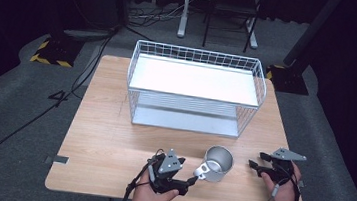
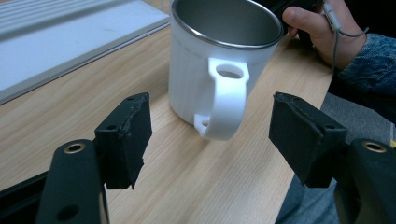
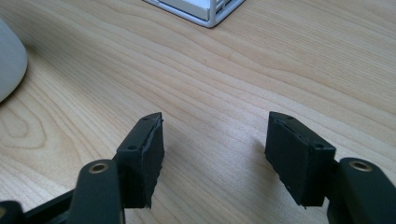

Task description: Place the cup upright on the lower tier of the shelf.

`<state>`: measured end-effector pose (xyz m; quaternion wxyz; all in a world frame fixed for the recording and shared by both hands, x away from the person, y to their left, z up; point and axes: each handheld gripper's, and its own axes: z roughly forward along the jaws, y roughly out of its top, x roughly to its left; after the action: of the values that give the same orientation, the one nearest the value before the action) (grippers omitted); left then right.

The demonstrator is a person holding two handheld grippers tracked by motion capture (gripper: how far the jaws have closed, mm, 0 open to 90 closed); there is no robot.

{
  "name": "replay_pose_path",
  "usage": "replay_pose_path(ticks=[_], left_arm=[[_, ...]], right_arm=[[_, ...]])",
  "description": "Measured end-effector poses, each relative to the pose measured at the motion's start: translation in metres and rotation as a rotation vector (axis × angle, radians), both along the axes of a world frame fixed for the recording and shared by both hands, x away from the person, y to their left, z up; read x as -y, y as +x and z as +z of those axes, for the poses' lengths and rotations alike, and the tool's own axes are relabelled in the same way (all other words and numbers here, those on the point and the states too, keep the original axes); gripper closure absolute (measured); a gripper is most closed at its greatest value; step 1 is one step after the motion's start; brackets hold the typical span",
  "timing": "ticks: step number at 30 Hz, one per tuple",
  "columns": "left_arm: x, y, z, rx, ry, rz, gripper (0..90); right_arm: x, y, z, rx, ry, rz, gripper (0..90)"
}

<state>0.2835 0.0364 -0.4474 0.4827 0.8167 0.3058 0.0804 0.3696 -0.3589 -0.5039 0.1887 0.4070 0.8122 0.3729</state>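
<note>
Mug (image 2: 219, 60) stands upright on the counter (image 1: 107, 138), dead ahead of the left hand-held gripper (image 2: 210, 135), its white handle (image 2: 226, 100) turned toward the gap between the spread jaws, which grip nothing. That gripper is the nearer one; the right hand-held gripper (image 3: 215, 149), also open and empty, sits off to the mug's far side.

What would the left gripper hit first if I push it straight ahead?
Most likely the handle of the mug: it sits dead ahead between the open jaws of the left gripper, though the gap is hard to judge.
</note>
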Motion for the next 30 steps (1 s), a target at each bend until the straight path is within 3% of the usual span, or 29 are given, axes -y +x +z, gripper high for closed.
replay_pose_path(ticks=[12, 26, 30], left_arm=[[0.016, 0.001, -0.009, 0.011, -0.025, 0.009, 39.8], [0.031, 0.005, -0.019, 0.003, 0.010, 0.004, 52.7], [0.032, 0.006, -0.019, -0.001, 0.013, 0.007, 60.7]], right_arm=[[0.000, 0.000, 0.000, 0.000, 0.000, 0.000, 37.8], [0.000, 0.000, 0.000, 0.000, 0.000, 0.000, 37.8], [0.000, 0.000, 0.000, 0.000, 0.000, 0.000, 37.8]])
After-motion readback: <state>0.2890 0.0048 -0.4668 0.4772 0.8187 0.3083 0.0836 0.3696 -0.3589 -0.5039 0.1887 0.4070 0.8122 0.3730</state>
